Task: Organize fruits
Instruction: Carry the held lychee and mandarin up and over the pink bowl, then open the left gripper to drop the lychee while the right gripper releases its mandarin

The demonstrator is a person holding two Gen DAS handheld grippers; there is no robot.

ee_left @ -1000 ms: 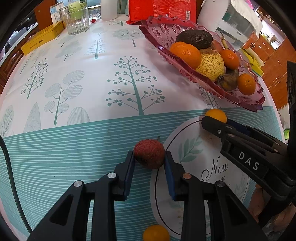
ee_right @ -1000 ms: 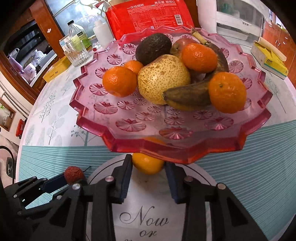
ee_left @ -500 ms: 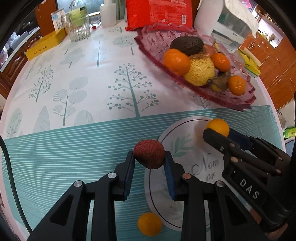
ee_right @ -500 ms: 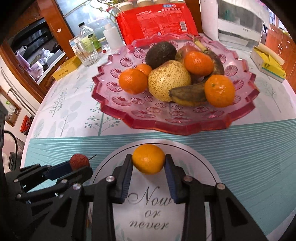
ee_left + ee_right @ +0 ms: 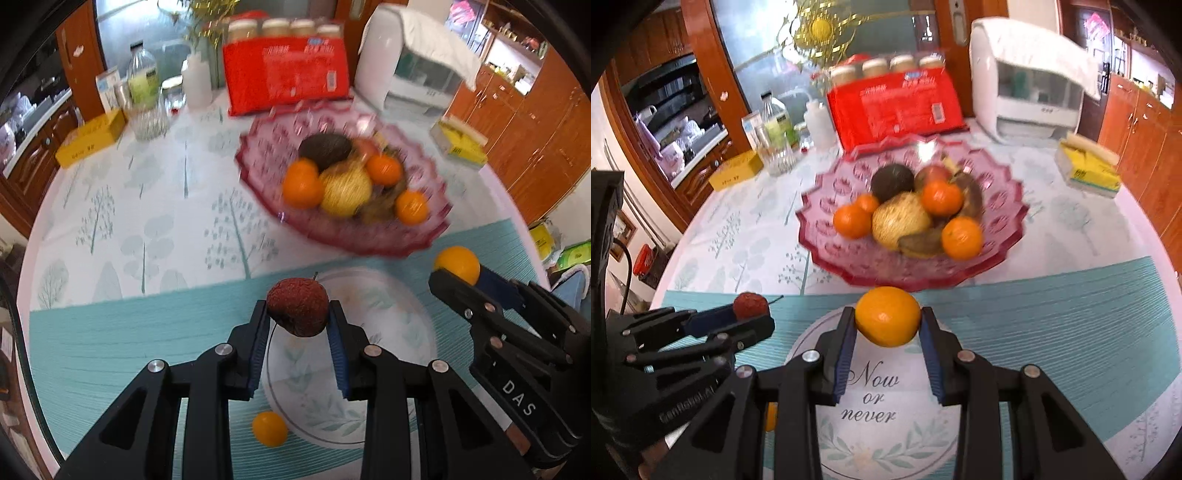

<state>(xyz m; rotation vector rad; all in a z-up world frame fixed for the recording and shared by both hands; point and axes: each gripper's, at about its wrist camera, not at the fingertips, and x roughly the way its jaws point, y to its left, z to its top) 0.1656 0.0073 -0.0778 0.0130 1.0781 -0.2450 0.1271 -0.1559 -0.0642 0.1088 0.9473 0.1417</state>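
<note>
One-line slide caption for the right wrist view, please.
Right hand-held gripper holds an orange above the tablecloth, facing the pink fruit bowl.

The left gripper (image 5: 297, 325) is angled steeply downward, its pads clamped on a small red fruit (image 5: 298, 306). The right gripper (image 5: 887, 328), beside it and similarly pitched, is clamped on an orange fruit (image 5: 887, 316).

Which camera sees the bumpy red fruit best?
The left wrist view: the red fruit sits big and close, pinched in the left gripper. The right wrist view shows it small, far left.
</note>
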